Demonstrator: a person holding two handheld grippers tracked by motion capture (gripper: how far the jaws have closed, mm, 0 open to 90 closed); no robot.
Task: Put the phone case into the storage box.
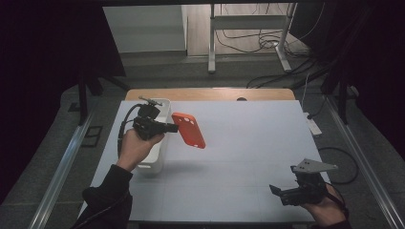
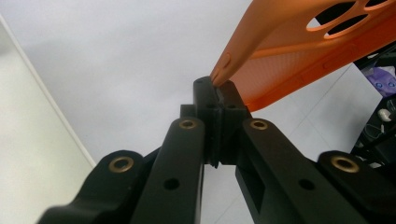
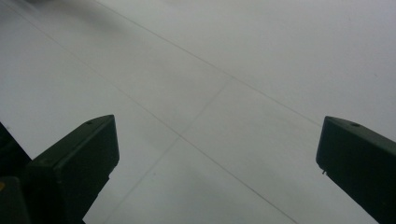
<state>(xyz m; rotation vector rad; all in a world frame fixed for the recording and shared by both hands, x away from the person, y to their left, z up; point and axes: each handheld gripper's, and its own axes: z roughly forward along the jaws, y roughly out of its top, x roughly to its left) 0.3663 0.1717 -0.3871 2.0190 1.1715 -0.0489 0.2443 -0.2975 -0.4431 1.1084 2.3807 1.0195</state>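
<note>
Orange phone case [image 1: 189,130]: pinched by one edge in the closed left claw [image 2: 217,88] and held clear above the white worktop [image 1: 248,157] beside a white bin [image 1: 152,157], presumably for transfer, while the right claw [image 1: 277,192] was kept wide and empty.

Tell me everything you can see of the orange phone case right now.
The phone case is orange, looks like soft rubbery plastic, with oval cutouts near one end and a finely textured inner face. It hangs in the air above the white table, tilted, clear of the surface. The left tongs pinch one edge, shut on it. Nothing else touches it.
</note>
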